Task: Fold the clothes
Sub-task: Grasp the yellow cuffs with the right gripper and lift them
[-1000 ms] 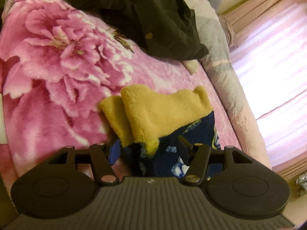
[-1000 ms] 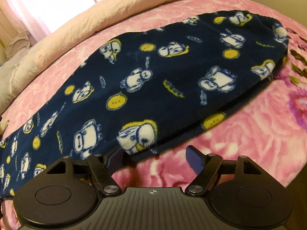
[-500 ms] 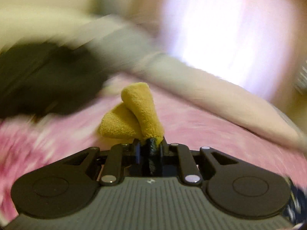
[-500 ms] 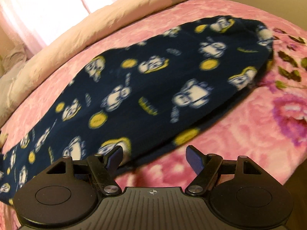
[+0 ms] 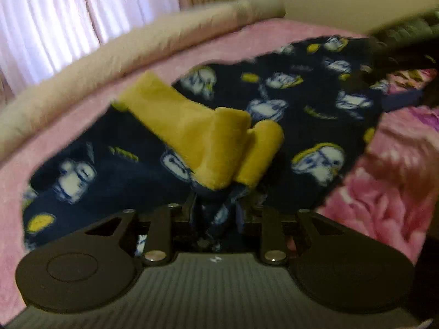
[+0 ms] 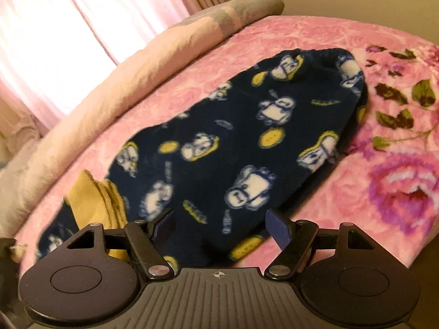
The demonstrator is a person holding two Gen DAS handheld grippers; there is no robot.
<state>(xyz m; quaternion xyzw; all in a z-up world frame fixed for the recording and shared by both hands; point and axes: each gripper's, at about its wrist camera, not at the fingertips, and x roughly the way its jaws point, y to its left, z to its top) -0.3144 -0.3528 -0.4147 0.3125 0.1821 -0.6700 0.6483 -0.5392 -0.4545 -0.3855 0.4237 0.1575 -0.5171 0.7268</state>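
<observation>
Navy fleece pyjama trousers (image 5: 301, 96) with white cartoon figures lie on the pink bed. Their yellow cuffs (image 5: 197, 137) are lifted and doubled over the navy cloth. My left gripper (image 5: 216, 208) has the leg ends bunched between its jaws, which are opening. In the right wrist view the trousers (image 6: 247, 137) lie folded shorter, with the yellow cuffs (image 6: 93, 200) at the lower left. My right gripper (image 6: 221, 223) hovers open over the near edge of the cloth and holds nothing. A dark blurred shape at the top right of the left wrist view may be that gripper.
A pink floral blanket (image 6: 384, 164) covers the bed. A rolled pale duvet (image 6: 137, 68) runs along the far side under bright curtains (image 6: 68, 27). The bed edge drops off at the right of the blanket (image 5: 384, 178).
My left gripper closed on the leg ends by the yellow cuffs, rolled over and swung them across onto the rest of the trousers. My right gripper drew back a little and stayed open.
</observation>
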